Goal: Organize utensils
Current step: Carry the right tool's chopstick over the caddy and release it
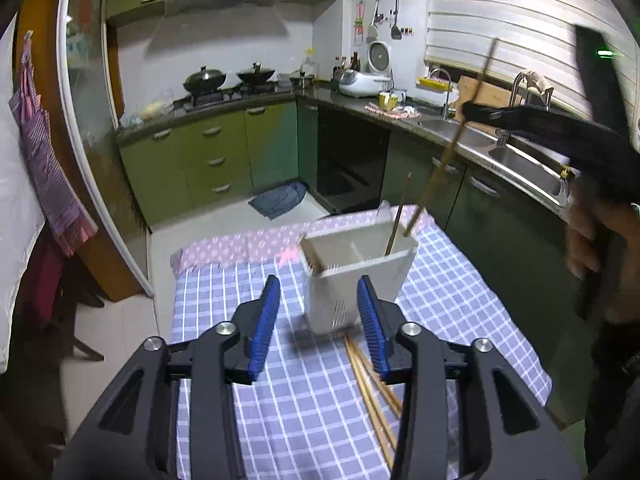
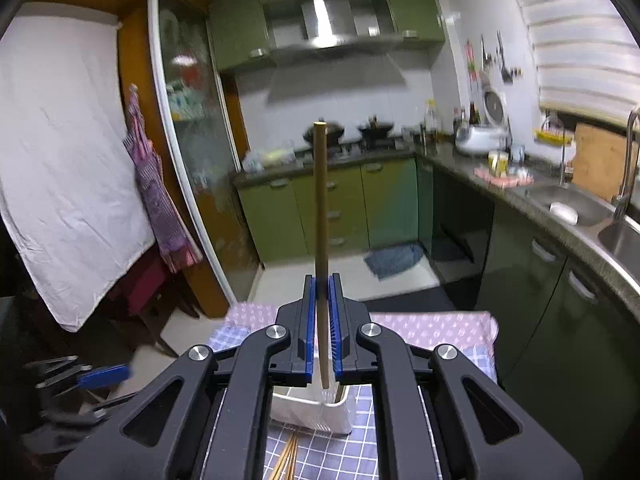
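Note:
A white utensil holder [image 1: 356,276] stands on the blue checked tablecloth [image 1: 280,400]; one chopstick [image 1: 398,216] stands in its right compartment. My left gripper [image 1: 318,320] is open and empty just in front of the holder. Several loose chopsticks [image 1: 374,384] lie on the cloth by its right finger. My right gripper [image 2: 322,312] is shut on a chopstick [image 2: 321,200], held upright with its lower end over the holder [image 2: 312,412]. In the left wrist view that gripper [image 1: 472,110] holds the chopstick [image 1: 448,156] slanting down to the holder's right compartment.
A pink cloth strip [image 1: 248,240] covers the table's far edge. Green cabinets [image 1: 224,160], a stove with woks [image 1: 224,80] and a sink counter [image 1: 500,148] ring the room. A blue mat [image 1: 280,198] lies on the floor. More chopsticks [image 2: 288,460] show in the right wrist view.

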Demonstrator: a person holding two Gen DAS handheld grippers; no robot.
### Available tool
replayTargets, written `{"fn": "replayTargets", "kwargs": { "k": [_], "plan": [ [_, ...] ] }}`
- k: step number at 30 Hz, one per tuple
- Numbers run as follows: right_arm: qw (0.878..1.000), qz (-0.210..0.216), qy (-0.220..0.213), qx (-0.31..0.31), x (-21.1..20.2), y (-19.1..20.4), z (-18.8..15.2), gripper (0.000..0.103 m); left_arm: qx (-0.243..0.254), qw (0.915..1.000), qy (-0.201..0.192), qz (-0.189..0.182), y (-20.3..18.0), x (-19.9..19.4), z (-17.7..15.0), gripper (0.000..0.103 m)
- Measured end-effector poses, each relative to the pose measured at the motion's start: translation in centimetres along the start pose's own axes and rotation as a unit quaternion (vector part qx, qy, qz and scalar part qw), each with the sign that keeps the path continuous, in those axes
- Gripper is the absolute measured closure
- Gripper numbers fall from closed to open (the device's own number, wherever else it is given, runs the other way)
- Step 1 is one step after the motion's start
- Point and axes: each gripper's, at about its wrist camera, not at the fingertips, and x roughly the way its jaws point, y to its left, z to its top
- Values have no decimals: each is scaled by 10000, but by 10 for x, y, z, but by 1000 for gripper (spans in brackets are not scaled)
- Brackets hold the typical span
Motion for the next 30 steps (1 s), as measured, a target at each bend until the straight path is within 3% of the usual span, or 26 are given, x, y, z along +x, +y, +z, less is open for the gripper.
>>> {"fn": "replayTargets", "kwargs": {
  "k": [6, 9, 11, 16, 19, 24, 30],
  "plan": [
    [9982, -102, 587, 45, 54, -6, -24, 95, -35, 9997, 253, 44, 10, -1, -16, 62],
    [9977, -85, 670, -49, 62, -5, -29, 93, -8, 9994, 359, 25, 8, 2, -19, 62],
    [9982, -112, 574, -101, 55, -5, -28, 84, 13, 9991, 415, 14, 5, 6, -18, 62],
    [9995, 82, 307, -12, 5, -11, -36, 83, 11, 9970, 753, -200, -6, 23, -27, 62],
    [9987, 144, 475, -78, -19, -15, -60, 77, -70, 9935, 1092, -322, -11, 40, -35, 62],
    [9935, -82, 1114, -203, -23, -29, -123, 76, -248, 9783, 2003, -465, -21, 88, -64, 62],
    [9803, -260, 1959, 40, 5, -61, -192, 76, -627, 9483, 3056, -588, -26, 145, -99, 62]
  ]
}}
